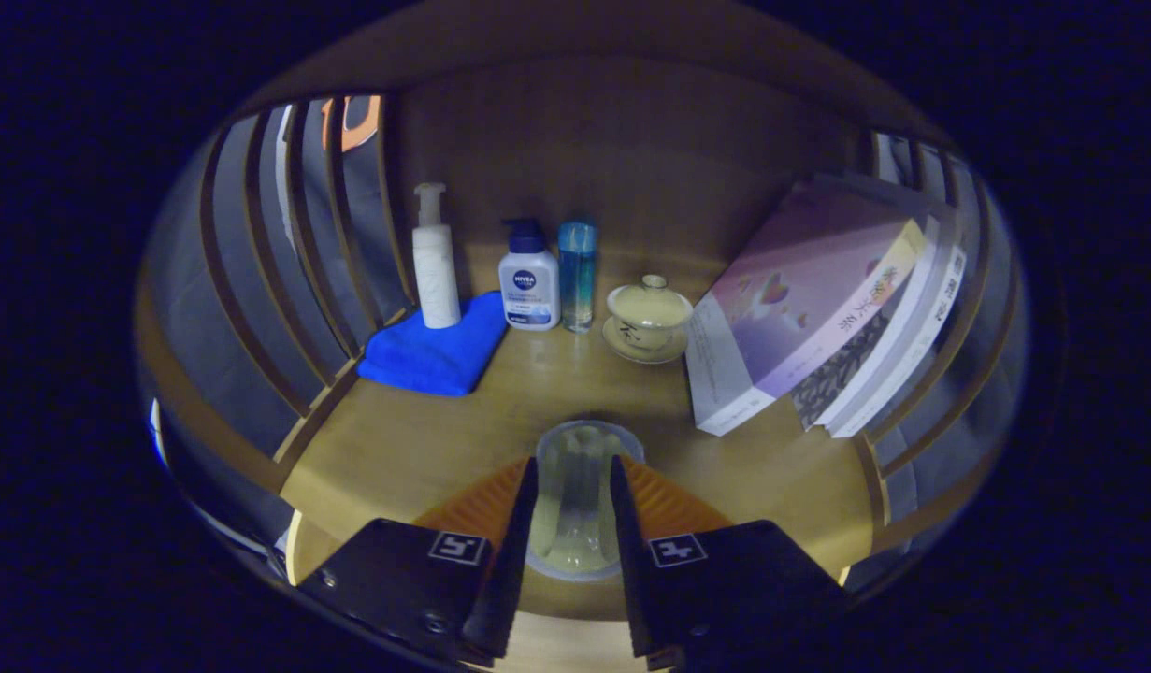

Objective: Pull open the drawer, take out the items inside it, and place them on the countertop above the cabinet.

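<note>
We are gripping a clear glass cup [575,505] between both fingers [519,523] of the gripper [573,509], just above the wooden surface [425,439].

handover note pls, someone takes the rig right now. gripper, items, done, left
Gripper: shut on a clear glass, held low over the wooden countertop.
Beyond the fingers: blue towel with a white pump bottle on it, a white-and-blue bottle, a blue bottle, a lidded cup on its saucer, leaning books.
Done: glass brought to the countertop.
Left: release it; then check the drawer for more.
</note>
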A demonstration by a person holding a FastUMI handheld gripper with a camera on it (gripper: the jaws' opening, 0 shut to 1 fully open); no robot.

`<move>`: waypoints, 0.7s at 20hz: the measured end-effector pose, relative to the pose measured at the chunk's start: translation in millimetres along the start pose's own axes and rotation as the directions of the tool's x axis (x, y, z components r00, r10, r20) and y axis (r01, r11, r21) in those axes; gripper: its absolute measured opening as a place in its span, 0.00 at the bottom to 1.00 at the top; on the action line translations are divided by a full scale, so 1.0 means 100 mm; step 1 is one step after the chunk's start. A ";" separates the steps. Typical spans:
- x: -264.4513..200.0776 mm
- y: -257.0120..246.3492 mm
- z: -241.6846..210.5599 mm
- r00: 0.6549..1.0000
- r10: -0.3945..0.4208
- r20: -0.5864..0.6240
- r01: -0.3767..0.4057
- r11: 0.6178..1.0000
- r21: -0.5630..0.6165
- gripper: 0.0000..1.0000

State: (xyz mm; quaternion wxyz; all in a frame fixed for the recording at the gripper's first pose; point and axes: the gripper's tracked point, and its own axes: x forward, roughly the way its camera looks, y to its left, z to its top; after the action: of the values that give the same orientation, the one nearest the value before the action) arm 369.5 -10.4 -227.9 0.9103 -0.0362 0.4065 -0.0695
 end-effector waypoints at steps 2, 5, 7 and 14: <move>-0.18 0.02 -0.08 0.999 0.019 0.030 -0.019 1.000 0.004 0.54; -0.48 0.11 -0.27 0.995 0.076 0.061 -0.074 0.997 -0.026 0.68; -0.72 0.16 -0.33 0.989 0.103 0.108 -0.100 0.994 -0.036 0.68; -1.70 0.40 -0.67 0.940 0.186 0.286 -0.165 0.982 -0.096 0.78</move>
State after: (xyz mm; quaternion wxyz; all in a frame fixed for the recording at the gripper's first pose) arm 211.8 55.4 -152.3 0.9613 -0.0418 0.2705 0.0324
